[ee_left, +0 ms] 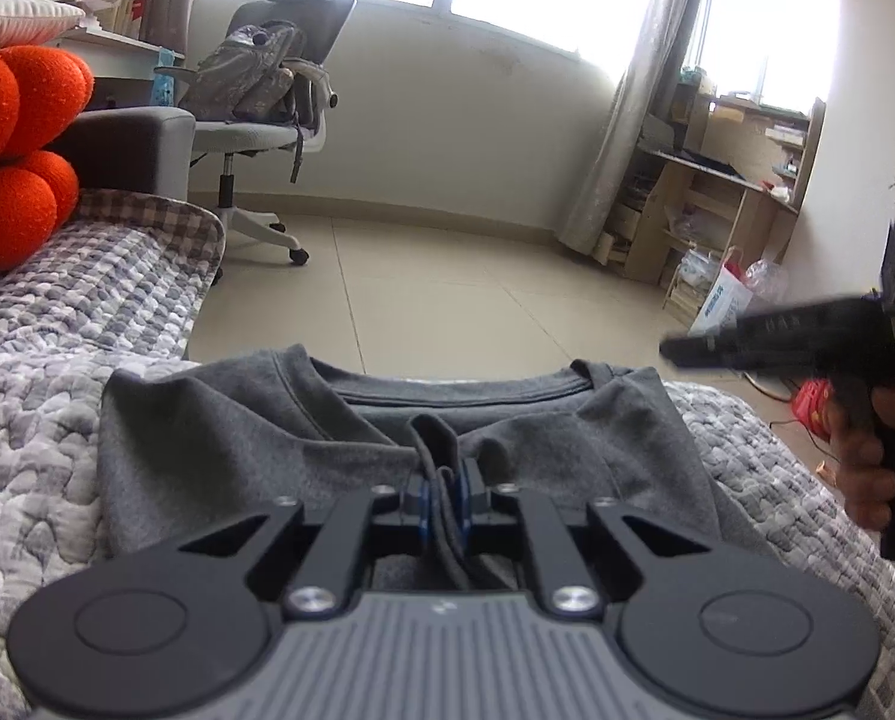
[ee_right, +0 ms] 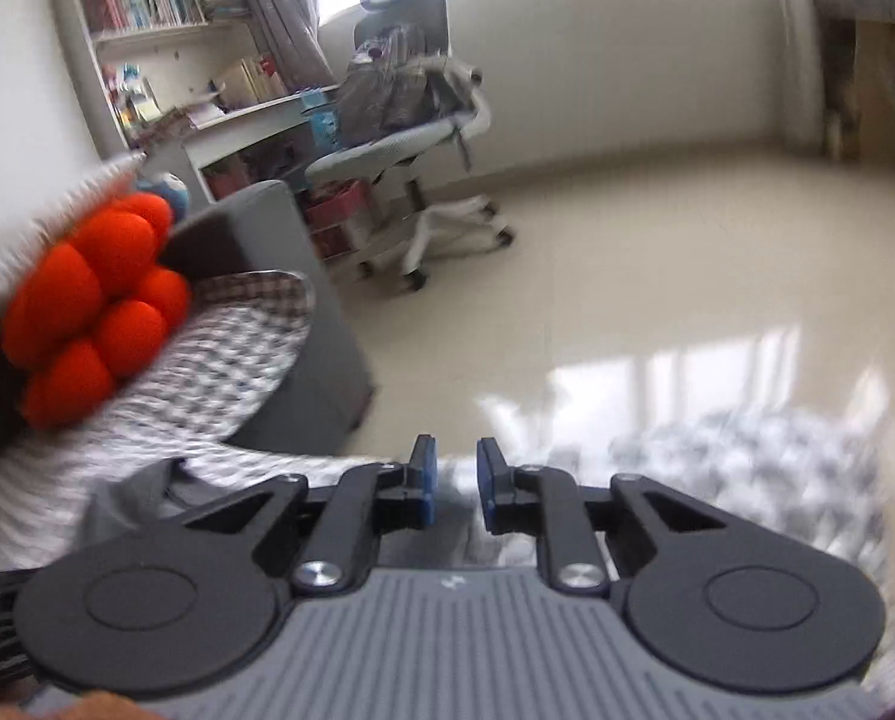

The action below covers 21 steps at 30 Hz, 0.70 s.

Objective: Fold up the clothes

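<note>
A dark grey T-shirt (ee_left: 237,438) lies on the quilted bed cover (ee_left: 45,432), its collar toward the far edge. My left gripper (ee_left: 444,501) is shut on a bunched fold of the shirt's middle; the cloth runs back between the blue pads. In the left wrist view, my right gripper (ee_left: 681,353) hovers blurred above the shirt's right shoulder, held by a hand (ee_left: 861,468). In its own blurred view, the right gripper (ee_right: 454,480) stands a little open with nothing between its pads, and a corner of the shirt (ee_right: 129,498) shows at lower left.
An orange ball-shaped cushion (ee_left: 9,150) sits at the left against a grey sofa arm (ee_left: 135,144). Beyond the bed edge is tiled floor (ee_left: 447,276) with an office chair (ee_left: 267,108) carrying a backpack. Wooden shelves (ee_left: 717,192) and bags stand at the right.
</note>
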Motion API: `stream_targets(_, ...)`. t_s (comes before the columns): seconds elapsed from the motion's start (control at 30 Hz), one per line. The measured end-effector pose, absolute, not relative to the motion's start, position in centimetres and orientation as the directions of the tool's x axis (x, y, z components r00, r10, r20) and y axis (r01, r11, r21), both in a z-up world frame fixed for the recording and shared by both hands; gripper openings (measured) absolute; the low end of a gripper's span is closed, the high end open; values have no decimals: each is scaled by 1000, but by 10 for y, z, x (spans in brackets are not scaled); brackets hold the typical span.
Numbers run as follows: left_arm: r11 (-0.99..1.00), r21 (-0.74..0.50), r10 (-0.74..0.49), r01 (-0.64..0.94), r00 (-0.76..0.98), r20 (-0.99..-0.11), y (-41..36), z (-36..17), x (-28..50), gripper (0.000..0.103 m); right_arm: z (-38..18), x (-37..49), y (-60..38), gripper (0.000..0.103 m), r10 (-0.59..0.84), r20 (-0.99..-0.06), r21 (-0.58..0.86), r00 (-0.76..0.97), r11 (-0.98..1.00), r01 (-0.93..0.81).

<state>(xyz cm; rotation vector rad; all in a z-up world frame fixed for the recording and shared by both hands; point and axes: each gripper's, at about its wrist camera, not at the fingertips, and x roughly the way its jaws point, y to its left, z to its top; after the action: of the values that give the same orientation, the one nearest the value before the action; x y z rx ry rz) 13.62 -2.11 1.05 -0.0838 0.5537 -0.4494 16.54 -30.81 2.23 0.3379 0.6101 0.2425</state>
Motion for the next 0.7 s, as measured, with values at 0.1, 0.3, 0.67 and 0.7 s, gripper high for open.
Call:
stream_targets(0.1,899,-198,-436,391,761,-480,-20,10,135,8,10,165,-314,20,378,-538,431,754,891,-139)
stream_targets(0.3,891,-200,-452,407,756,-474,-22,10,133,8,14,171,-307,21,432,-538,472,724,866,-166)
stream_targets(0.67,884,-246,-468,399,761,-449,-13,10,133,8,29,162,-253,20,327,-551,191,768,945,-266)
stream_targets(0.7,883,-250,-470,398,762,-446,-12,10,133,8,30,162,-266,20,319,-533,245,784,945,-218)
